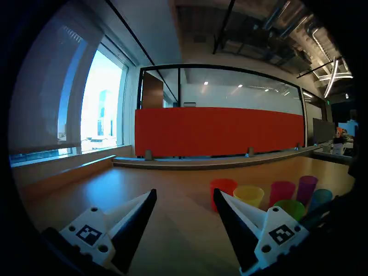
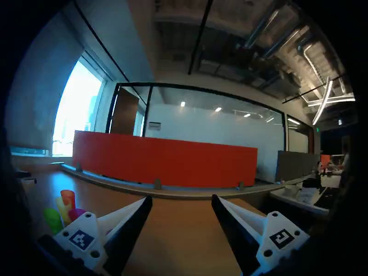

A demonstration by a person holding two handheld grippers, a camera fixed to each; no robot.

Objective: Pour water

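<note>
The left gripper (image 1: pixel 184 192) hovers over the wooden bench (image 1: pixel 129 179), jaws wide apart and empty. 6 coloured cups (image 1: pixel 249 194) stand clustered just to its right. The right gripper (image 2: pixel 181 198) also gapes, holding nothing.

office | red desk divider (image 1: pixel 216 131) | glass wall (image 1: pixel 239 92) | exposed ducts (image 1: pixel 281 19)

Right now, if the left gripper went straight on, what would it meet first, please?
Probably the red cup, just beyond one finger of the left gripper; dead centre is bare table. Depth is unclear.
</note>
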